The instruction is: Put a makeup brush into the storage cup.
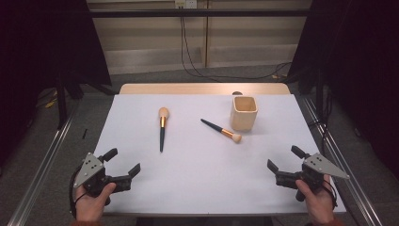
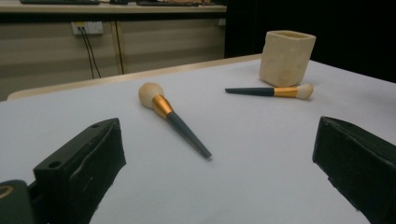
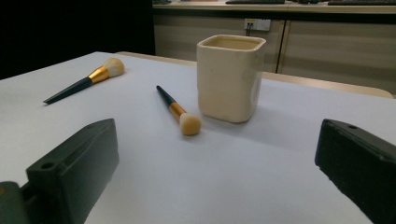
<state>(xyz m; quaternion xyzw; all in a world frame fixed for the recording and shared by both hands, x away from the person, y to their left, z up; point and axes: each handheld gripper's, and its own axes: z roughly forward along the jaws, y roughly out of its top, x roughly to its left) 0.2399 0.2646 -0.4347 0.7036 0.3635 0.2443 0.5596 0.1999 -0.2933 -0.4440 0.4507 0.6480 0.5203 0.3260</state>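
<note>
Left gripper [image 1: 126, 162]: lower left of the high view, held in a person's hand [image 1: 91, 202]; its black jaws stand wide apart with nothing between them, just above the white table top.
Right gripper [image 1: 282, 162]: lower right of the high view, held in the other hand [image 1: 317, 202]; its jaws are spread wide too and grasp nothing.
Left brush [image 1: 162, 128]: left of centre in the high view, lying flat on the table [image 1: 197, 183], pale round head toward the top of the frame, gold band below it, dark handle pointing down toward the left gripper. Well apart from both grippers.
Right brush [image 1: 222, 131]: just right of centre, lying slanted, dark handle toward the upper left, pale head toward the lower right, near the foot of the cup.
Cup [image 1: 244, 113]: cream, square with rounded corners, standing upright in the upper right of the table, open top showing. In the right gripper view the brush head lies just beside it; whether they touch I cannot tell.
Table: white sheet over a pale wooden top, whose edge shows along the far side.
</note>
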